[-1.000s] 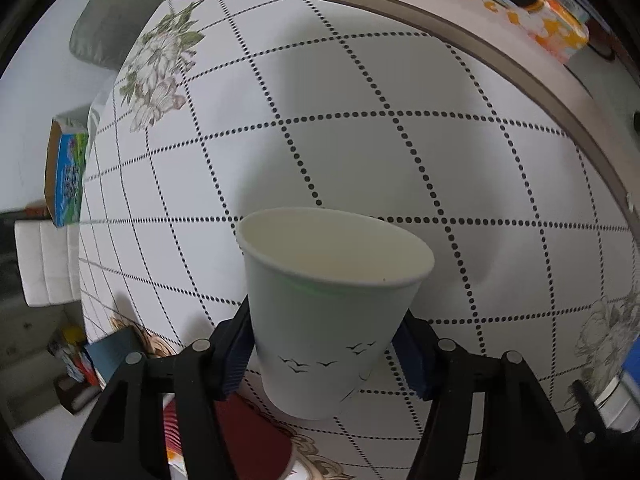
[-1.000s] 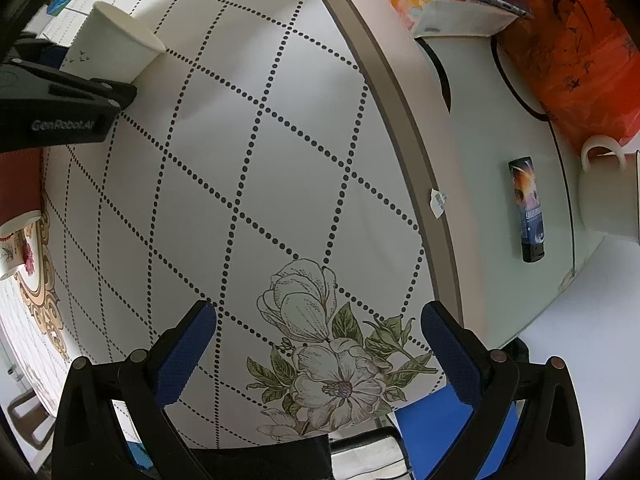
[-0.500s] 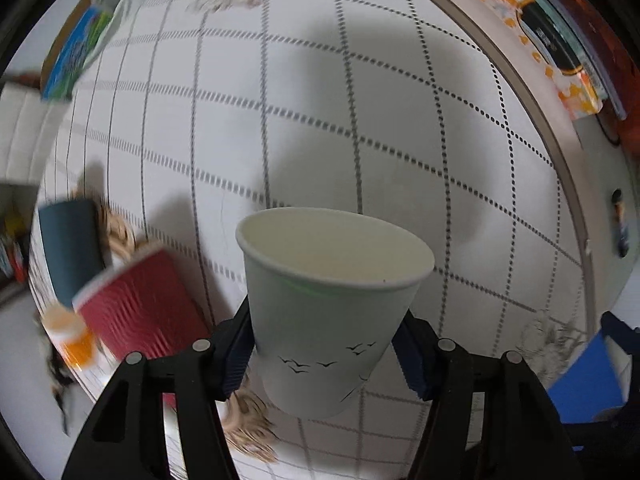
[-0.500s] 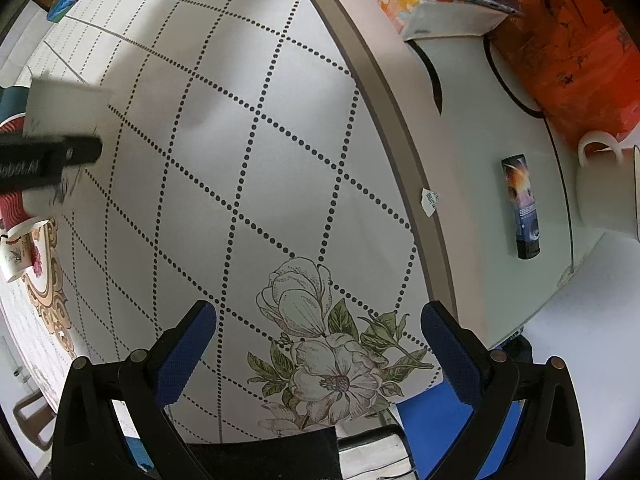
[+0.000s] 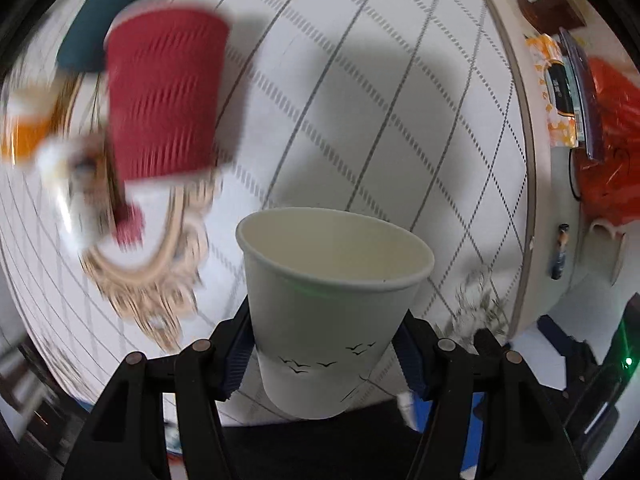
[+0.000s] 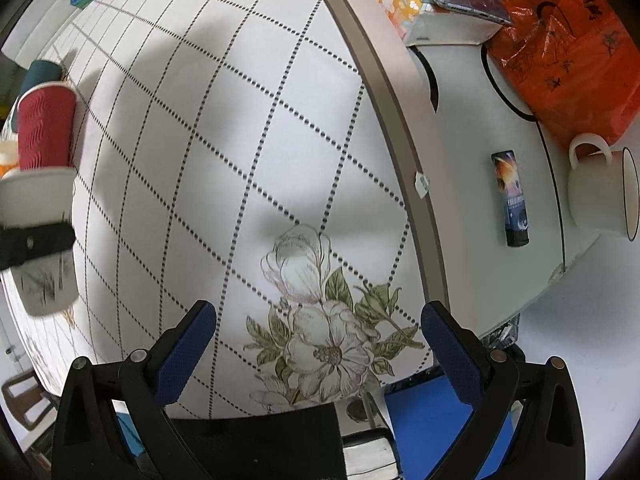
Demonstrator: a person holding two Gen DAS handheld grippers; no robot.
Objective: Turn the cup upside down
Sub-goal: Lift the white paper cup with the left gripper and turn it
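My left gripper [image 5: 322, 350] is shut on a pale paper cup [image 5: 328, 308] with small black birds printed low on its side. Its blue pads press both sides of the cup. The cup is held in the air above the tablecloth, its empty mouth facing away from the camera. In the right wrist view the same cup [image 6: 38, 240] shows blurred at the far left edge, with the left gripper's black finger [image 6: 34, 240] across it. My right gripper [image 6: 318, 338] is open and empty, low over the flower print near the table's front edge.
A red ribbed cup [image 5: 162, 96] [image 6: 46, 126] and a dark teal cup [image 5: 102, 16] stand on the white dotted-grid tablecloth [image 6: 224, 152]. On the glass side table [image 6: 472, 144] are a white mug [image 6: 600, 192], a dark lighter [image 6: 513, 198], an orange bag [image 6: 560, 40] and a tissue box.
The left gripper has rotated with the cup; the background swung, so the red cup went from lower left to upper left. In the right view the cup moved down the left edge. The right gripper barely moved.
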